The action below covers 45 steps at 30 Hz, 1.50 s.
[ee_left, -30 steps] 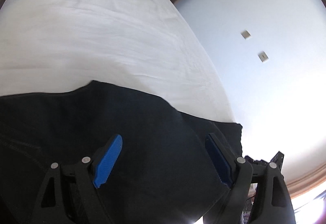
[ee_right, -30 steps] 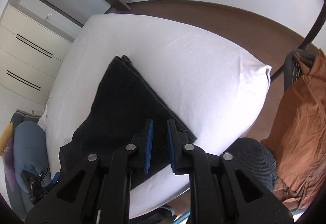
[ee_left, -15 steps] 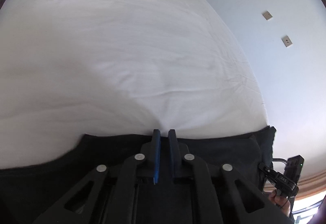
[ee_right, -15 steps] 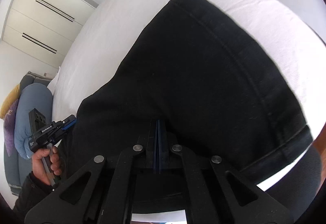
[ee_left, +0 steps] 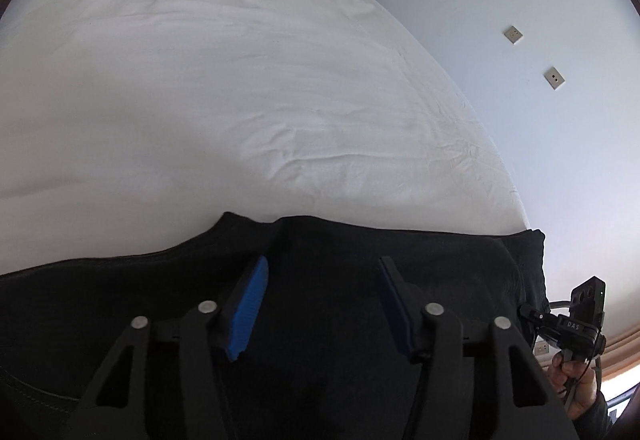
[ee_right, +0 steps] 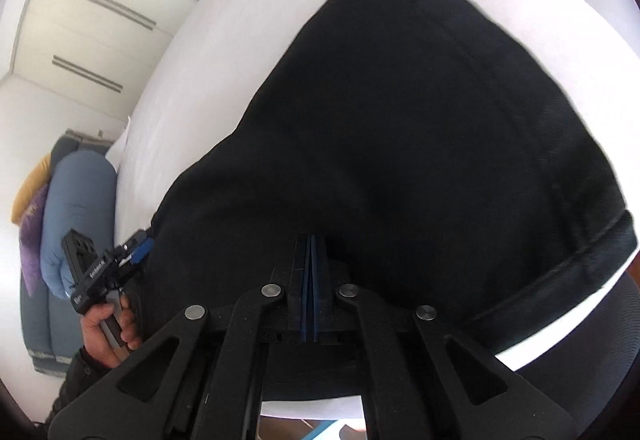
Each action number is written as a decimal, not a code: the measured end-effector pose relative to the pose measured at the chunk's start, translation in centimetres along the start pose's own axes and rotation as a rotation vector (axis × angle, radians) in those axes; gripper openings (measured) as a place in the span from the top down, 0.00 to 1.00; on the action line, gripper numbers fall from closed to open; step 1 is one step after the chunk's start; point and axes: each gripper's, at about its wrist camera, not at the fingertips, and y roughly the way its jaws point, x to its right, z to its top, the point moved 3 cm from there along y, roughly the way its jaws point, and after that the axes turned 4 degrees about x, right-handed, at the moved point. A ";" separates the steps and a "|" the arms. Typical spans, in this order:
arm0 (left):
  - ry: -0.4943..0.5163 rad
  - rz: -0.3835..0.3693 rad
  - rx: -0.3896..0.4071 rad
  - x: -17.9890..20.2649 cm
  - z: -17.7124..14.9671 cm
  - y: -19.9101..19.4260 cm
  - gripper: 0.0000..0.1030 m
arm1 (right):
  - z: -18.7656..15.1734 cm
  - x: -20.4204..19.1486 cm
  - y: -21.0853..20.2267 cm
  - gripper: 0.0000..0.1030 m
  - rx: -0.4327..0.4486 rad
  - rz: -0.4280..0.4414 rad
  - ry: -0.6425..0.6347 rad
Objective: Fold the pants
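White bed (ee_left: 240, 80) carries the black pants (ee_right: 400, 120); the right gripper (ee_right: 311, 252) pinches their near edge mid-fold, while the left gripper (ee_left: 320, 296) is spread above them and likely needs to grip next.

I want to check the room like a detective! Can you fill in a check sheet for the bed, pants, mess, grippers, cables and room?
Surface: white bed sheet, lightly wrinkled.
Job's things: black pants on the bed.
Clutter: nothing seen on the sheet.
Grippers: left gripper open over the pants; right gripper shut on the pants.
Cables: thin cable at the right gripper.
Surroundings: wardrobe, blue cushion, wall plates.
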 end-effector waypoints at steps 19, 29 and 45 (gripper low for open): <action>-0.109 -0.139 -0.071 4.3 -11.5 -3.4 0.79 | -6.3 -6.1 4.8 0.99 -0.226 0.158 -0.176; -0.104 0.087 -0.012 -0.7 -13.0 -9.7 0.80 | 2.1 6.4 -7.3 0.92 0.220 -0.130 0.063; 0.124 0.288 -0.084 4.8 -11.5 -5.0 0.52 | -1.9 -8.9 12.1 0.92 -0.183 0.110 -0.223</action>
